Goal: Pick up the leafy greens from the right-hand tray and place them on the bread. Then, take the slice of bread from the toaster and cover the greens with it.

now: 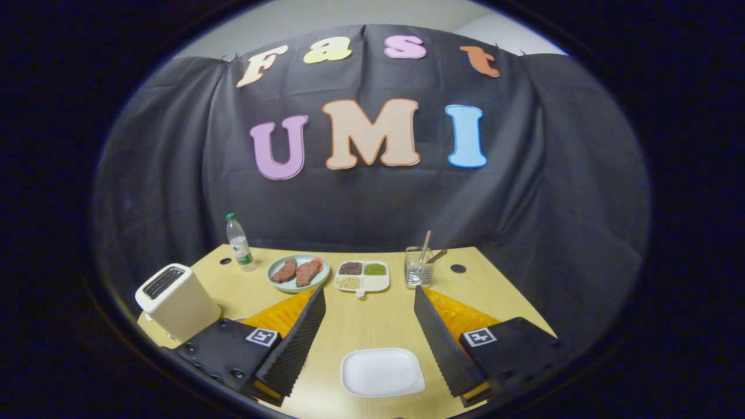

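Observation:
My gripper hovers above a pale wooden table, open wide with nothing between its fingers. A white square plate lies bare on the table below and between the fingers, close to their bases. A cream toaster stands to the left of the left finger, its dark slots facing up; I cannot tell whether bread sits in them. Just beyond the fingertips is a white divided tray with dark, green and pale fillings in its compartments.
A light green plate with two brown meat slices sits beyond the left fingertip. A clear water bottle stands at the back left, and a clear holder with utensils at the back right. Black cloth walls close in the table.

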Tool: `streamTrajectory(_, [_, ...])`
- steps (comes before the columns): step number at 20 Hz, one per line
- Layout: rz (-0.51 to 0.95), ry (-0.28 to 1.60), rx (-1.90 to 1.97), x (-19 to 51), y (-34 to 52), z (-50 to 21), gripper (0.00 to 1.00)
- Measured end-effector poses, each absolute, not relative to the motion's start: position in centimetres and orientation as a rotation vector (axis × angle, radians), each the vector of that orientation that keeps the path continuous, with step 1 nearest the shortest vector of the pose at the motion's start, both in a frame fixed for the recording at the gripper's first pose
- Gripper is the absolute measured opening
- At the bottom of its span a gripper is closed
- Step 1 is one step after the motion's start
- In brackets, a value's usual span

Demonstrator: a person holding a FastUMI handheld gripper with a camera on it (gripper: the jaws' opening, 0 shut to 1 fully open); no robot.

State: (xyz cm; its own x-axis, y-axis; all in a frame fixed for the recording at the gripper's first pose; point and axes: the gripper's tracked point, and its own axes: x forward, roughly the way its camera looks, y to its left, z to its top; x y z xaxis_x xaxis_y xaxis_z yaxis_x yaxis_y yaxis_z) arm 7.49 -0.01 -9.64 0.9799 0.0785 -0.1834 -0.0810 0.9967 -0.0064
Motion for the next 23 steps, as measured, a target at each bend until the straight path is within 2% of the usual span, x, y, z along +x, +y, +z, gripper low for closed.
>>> streamTrajectory(9, [-0.058, -0.139, 0.082, 0.9, -8.9, 2.1, 0.98])
streamTrajectory(16, [-0.154, -0.224, 0.058, -2.5, -13.0, 5.4, 0.97])
streamTrajectory(23, [-0.162, -0.21, 0.05, -3.6, -13.4, 4.9, 0.96])
